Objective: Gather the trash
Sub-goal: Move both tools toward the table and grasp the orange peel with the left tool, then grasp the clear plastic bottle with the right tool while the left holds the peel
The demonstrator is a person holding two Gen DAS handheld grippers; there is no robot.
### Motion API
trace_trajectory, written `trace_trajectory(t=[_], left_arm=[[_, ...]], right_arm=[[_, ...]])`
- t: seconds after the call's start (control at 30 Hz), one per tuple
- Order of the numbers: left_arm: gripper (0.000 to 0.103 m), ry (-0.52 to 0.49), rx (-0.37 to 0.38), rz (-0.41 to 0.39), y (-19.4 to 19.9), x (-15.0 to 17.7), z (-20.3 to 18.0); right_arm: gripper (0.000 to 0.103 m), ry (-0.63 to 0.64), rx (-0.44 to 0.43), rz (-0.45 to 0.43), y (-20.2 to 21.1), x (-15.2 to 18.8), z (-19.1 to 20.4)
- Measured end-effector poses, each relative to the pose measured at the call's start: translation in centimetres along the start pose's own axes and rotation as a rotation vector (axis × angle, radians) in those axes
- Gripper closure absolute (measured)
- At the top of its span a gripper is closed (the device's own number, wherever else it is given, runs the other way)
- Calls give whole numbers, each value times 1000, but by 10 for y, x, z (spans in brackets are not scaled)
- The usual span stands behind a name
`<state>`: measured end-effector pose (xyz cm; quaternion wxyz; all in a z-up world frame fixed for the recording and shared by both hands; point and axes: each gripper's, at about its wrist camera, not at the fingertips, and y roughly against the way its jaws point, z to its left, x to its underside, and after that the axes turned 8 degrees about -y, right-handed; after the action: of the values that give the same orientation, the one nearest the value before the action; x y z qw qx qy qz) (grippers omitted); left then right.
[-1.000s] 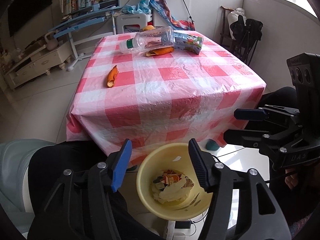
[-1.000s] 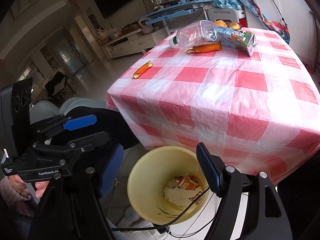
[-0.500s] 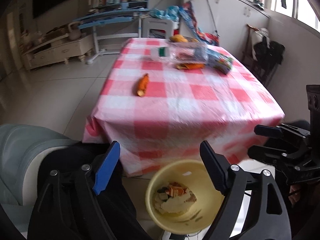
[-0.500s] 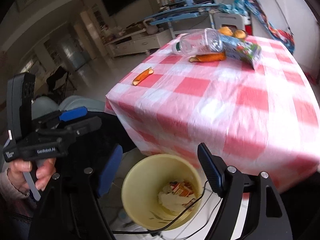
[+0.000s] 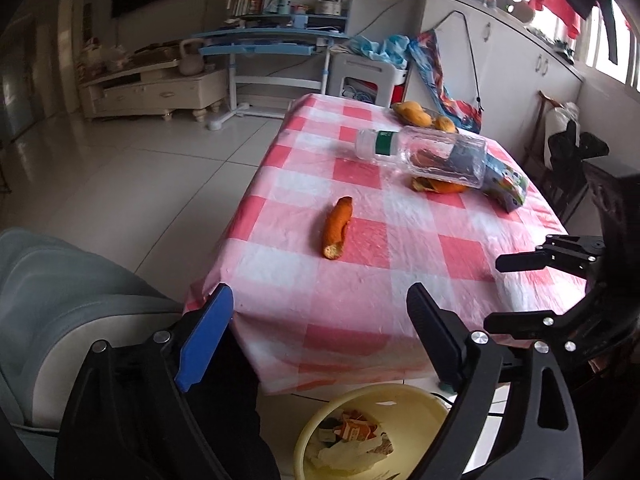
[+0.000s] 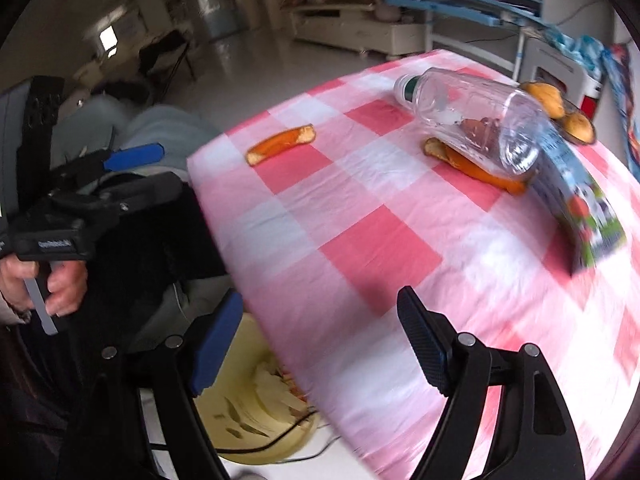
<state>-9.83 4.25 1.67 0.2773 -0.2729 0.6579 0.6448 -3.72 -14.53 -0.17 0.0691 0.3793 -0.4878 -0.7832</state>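
On the red-and-white checked table (image 5: 400, 280) lie a strip of orange peel (image 5: 337, 227) (image 6: 280, 145), a clear plastic bottle (image 5: 428, 155) (image 6: 472, 120) resting on more peel (image 5: 440, 186), and a printed carton (image 5: 506, 188) (image 6: 580, 200). A yellow bin (image 5: 320, 420) (image 6: 240, 400) with paper scraps stands on the floor below the table's near edge. My left gripper (image 5: 320, 300) hovers over that edge, its jaws opening with nothing between them. My right gripper (image 6: 320, 300) is open and empty over the table's near corner.
Whole yellow fruits (image 5: 412, 114) sit at the table's far end. A grey sofa (image 5: 60, 300) is close on the left, a dark chair (image 5: 576, 160) on the right. A black cable (image 6: 256, 446) runs past the bin. Tiled floor opens to the left.
Both views have swung up from the bin toward the tabletop, and the bin has dropped to the lower edge. The left jaws have spread wider. The right gripper moved in over the table.
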Motion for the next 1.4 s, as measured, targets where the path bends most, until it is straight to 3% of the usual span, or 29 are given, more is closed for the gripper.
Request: trace_trajectory(t=[0.47, 0.93, 1.1, 1.17, 1.23, 1.3, 1.4], left_arm=[[15, 19, -3, -9, -24, -11, 1], [15, -32, -46, 21, -62, -31, -8], [16, -47, -61, 75, -88, -44, -7], [24, -70, -69, 86, -98, -49, -10], [40, -95, -54, 83, -102, -53, -15], [68, -108, -40, 81, -103, -54, -18], [85, -90, -6, 78, -104, -57, -16]], right_arm=[[23, 71, -48, -14, -10, -8, -10], [23, -32, -11, -96, -8, -13, -26], [23, -60, -4, -130, -1, -14, -31], [23, -63, -5, -151, 6, -14, -30], [23, -56, -2, -172, 12, -15, -30], [23, -44, 3, -188, 18, -17, -27], [23, 9, 18, -225, 32, -25, -18]])
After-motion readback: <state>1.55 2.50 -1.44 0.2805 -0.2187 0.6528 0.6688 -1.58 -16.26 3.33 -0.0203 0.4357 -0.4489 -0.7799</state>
